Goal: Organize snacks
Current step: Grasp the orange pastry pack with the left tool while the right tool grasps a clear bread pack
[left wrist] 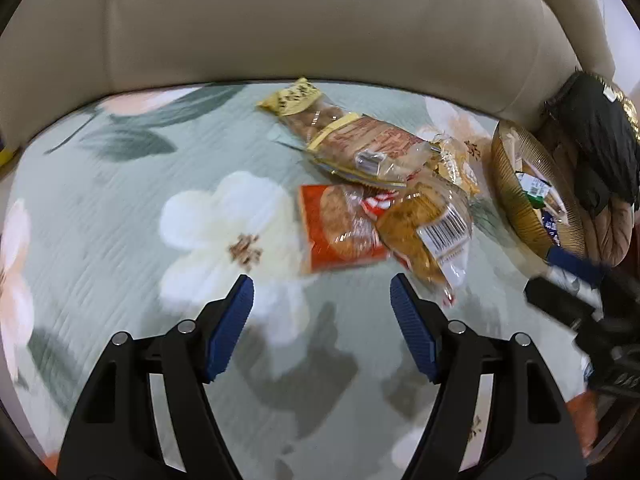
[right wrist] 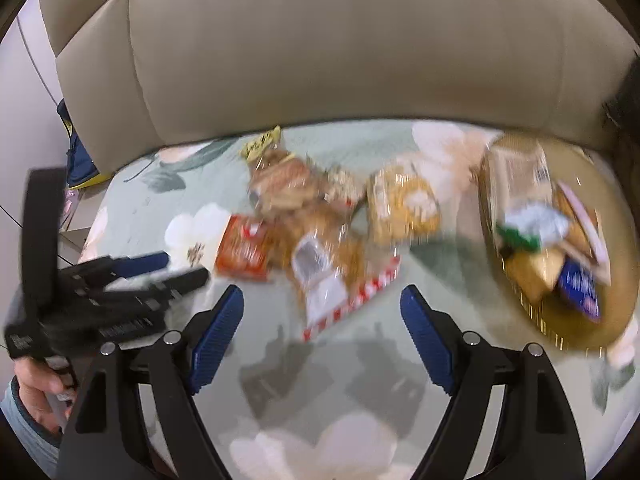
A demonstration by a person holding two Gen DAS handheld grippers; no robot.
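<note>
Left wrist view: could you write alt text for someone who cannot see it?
An open left hand-held gripper hovers over a floral cloth strewn with wrapped snacks, nearest an orange packet. A gold basket holding more packets sits at right, before a beige cushion.

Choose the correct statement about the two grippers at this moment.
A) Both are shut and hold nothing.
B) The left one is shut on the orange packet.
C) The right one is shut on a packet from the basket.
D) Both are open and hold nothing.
D: the left gripper and the right gripper both show their blue pads wide apart, with only the floral cloth between them.
</note>
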